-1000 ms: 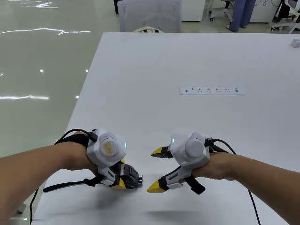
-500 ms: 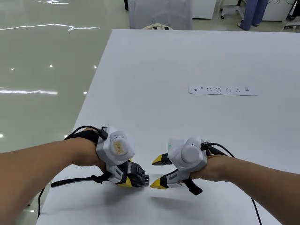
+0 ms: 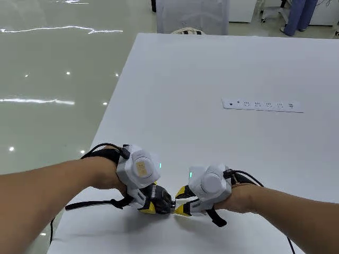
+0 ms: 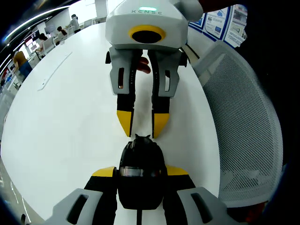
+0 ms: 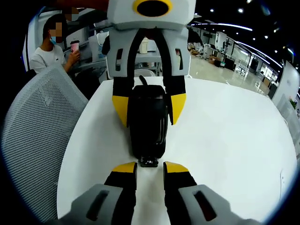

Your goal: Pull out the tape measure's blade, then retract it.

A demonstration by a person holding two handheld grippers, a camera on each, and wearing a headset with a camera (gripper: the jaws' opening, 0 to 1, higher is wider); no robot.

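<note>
Black rounded tape measure in left gripper, right gripper at tip

Right gripper closed in on left gripper: well apart 1.0 s ago, near at 0.5 s, now tip to tip. Its jaws, spread wide earlier, have narrowed. They now sit on either side of the blade tip at the tape measure's front end; contact unclear.
</note>
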